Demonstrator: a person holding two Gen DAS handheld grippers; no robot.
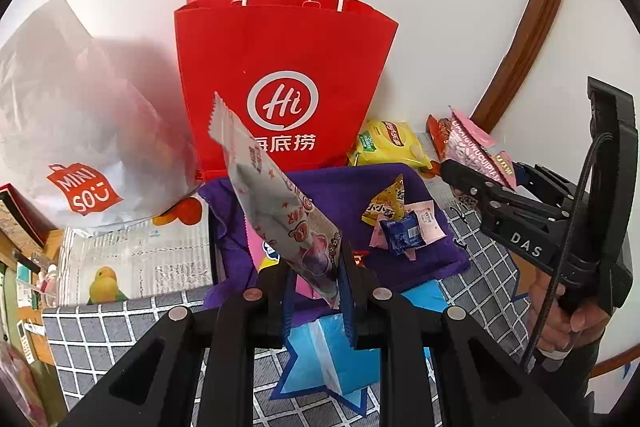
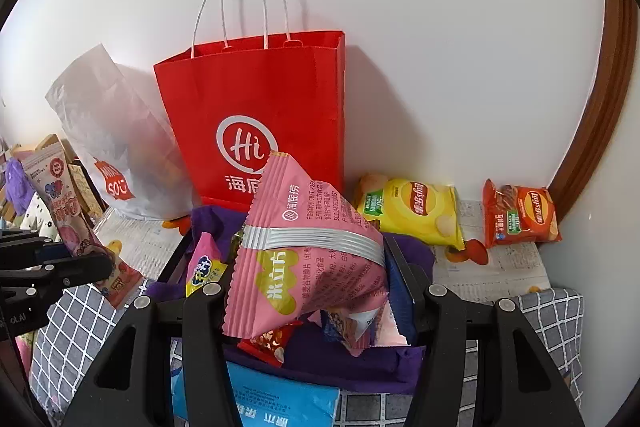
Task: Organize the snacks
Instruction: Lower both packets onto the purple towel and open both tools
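The left tool (image 1: 316,279) is clamped on the bottom end of a long grey-white snack sachet (image 1: 276,203) with red print and a purple cartoon, held tilted up over the purple cloth box (image 1: 436,255). The right tool (image 2: 316,291) grips a puffy pink pouch (image 2: 308,251) with a silver band, the yellow characters 米立方 and the 海底捞 mark, also above that box. In the box lie 1 small blue packet (image 1: 402,237), a pale pink one and a yellow one. Behind, on the newspaper-covered surface (image 2: 492,267), sit a yellow Lay's bag (image 2: 416,211) and a red Lay's bag (image 2: 520,215). Against the wall stand a red "Hi" 海底捞 paper bag (image 1: 280,67) and a white MINISO bag (image 1: 80,155).
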